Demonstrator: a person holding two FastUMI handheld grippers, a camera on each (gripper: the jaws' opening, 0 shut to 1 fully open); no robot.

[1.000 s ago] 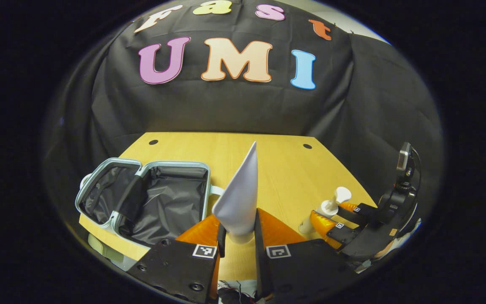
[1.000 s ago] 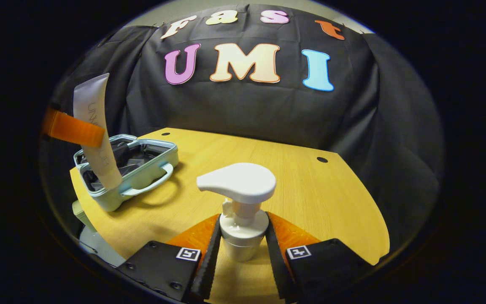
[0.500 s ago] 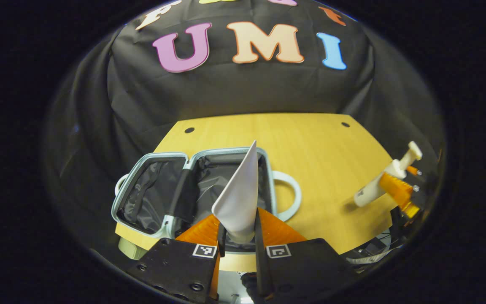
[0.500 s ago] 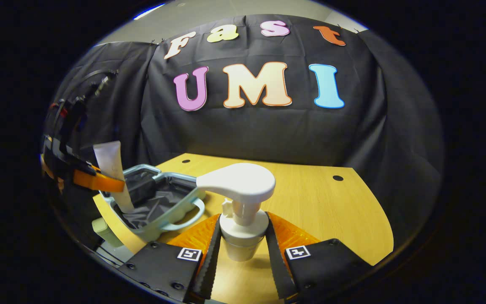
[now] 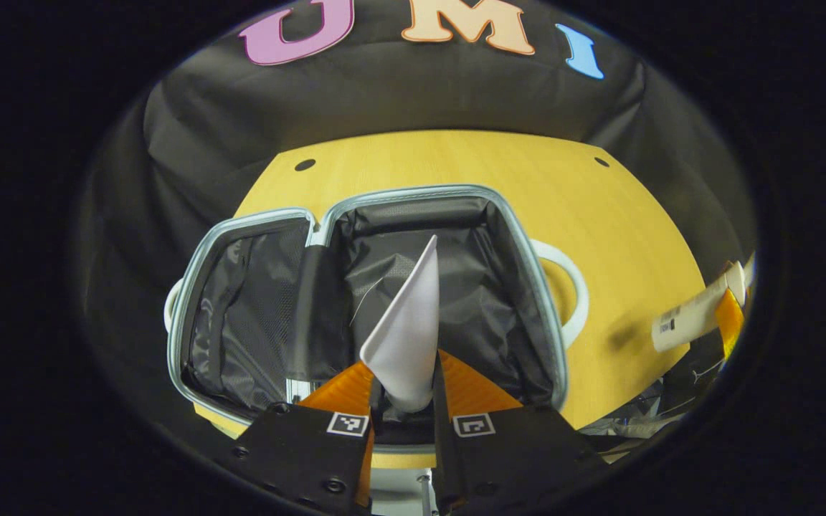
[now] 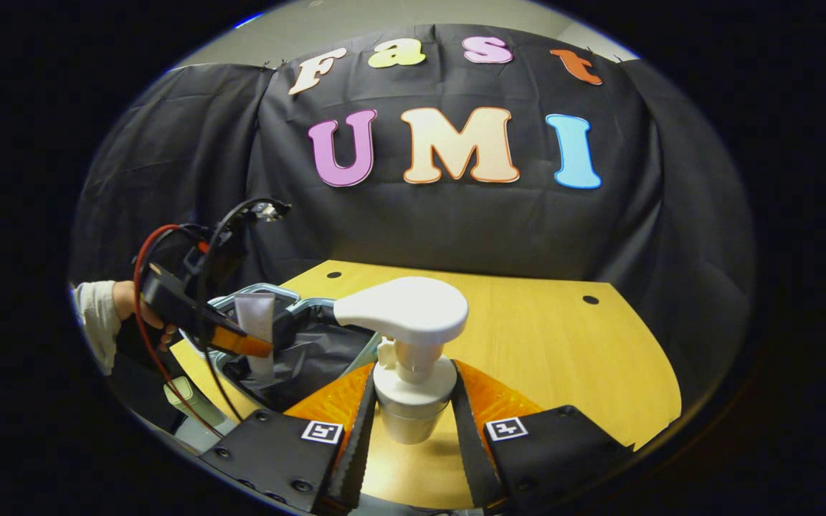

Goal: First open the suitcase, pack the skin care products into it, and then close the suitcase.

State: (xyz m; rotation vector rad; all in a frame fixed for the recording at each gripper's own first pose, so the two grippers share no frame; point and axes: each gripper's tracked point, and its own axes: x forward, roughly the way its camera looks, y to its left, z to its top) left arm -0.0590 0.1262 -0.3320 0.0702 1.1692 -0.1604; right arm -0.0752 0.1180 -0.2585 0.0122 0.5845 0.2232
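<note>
left tool: clamped on a white tube, gripped low near the cap end, with the flat crimped end pointing up and away. In the right gripper view the same tool is seen off to the left, held by a hand in a pale sleeve.

tube position: held right over the open suitcase, above the right-hand half with the dark lining. Whether it's touching the lining can't be told.

tube handling: probably light and squashy, so a firm pinch will likely dent it. The stiffer shoulder near the cap looks like the best place to hold, which is roughly where it's gripped now. The smooth plastic could slide if the pinch is loosened early.

right tool: closed around the neck of a white pump bottle, just under the collar, with the bottle upright over the wooden surface. From the left gripper view the bottle is seen tilted at the far right edge.

bottle handling: likely stiffer and heavier than the tube, and top-heavy with that pump head. The neck is a good hold since the collar stops it slipping down.

suitcase: lying open flat on the surface, both halves up, pale blue rim, looped handle on the right side.

progress guess: lid is open, nothing packed yet as far as can be seen, and closing is left for last.
</note>
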